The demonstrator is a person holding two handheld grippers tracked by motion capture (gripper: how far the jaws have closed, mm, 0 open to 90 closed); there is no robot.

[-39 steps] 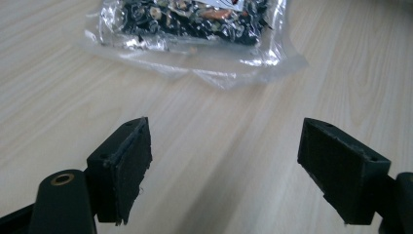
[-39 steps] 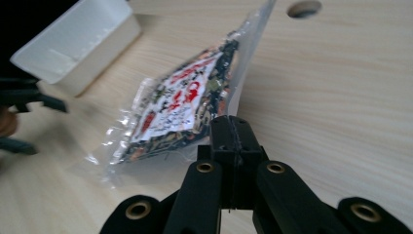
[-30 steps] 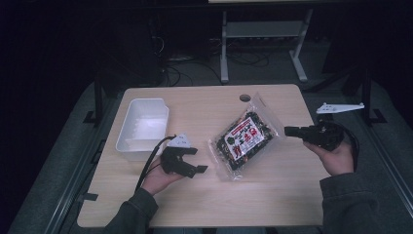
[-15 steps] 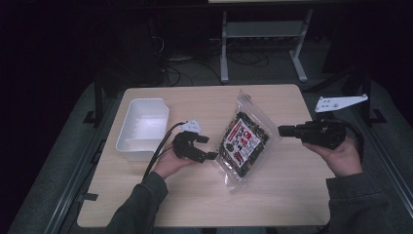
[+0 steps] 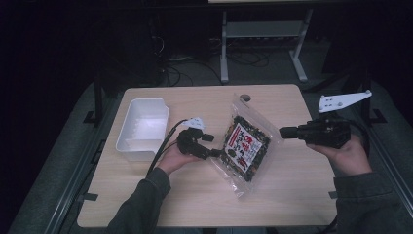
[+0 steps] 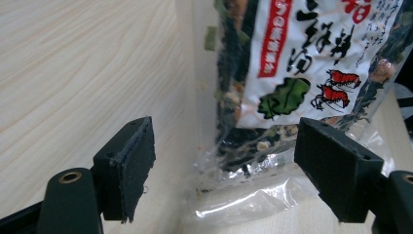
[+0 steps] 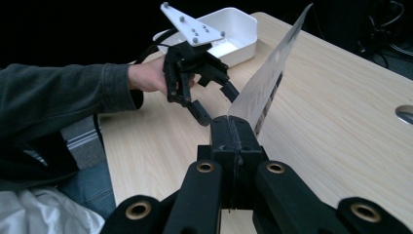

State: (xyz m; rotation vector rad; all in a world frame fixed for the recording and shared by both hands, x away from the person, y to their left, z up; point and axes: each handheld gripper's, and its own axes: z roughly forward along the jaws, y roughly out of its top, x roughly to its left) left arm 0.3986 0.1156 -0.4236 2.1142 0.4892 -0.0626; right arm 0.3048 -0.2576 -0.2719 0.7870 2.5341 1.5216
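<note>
At the left of the table [image 5: 146,195] stands the white rectangular plastic tub [image 5: 142,127], untouched and apart from the work. Just right of it, the left gripper [image 5: 213,145] has slid rightward since a second ago, away from the tub and up to the near-left edge of the clear plastic snack bag with the red-and-white printed label [image 5: 245,146]. Its jaws stand spread, and in the left gripper view the bag's crinkled lower seam [image 6: 243,195] lies between the pads [image 6: 131,165] without either pressing on it. The bag now stands tilted on edge mid-table rather than lying flat, lifted by its right seam. That seam is pinched in the right gripper [image 5: 285,132], whose jaws are pressed together on the film [image 7: 263,92]. Judging from this, the bag is set up for a two-handed hold: the left gripper's next job is probably to close on the seam.
</note>
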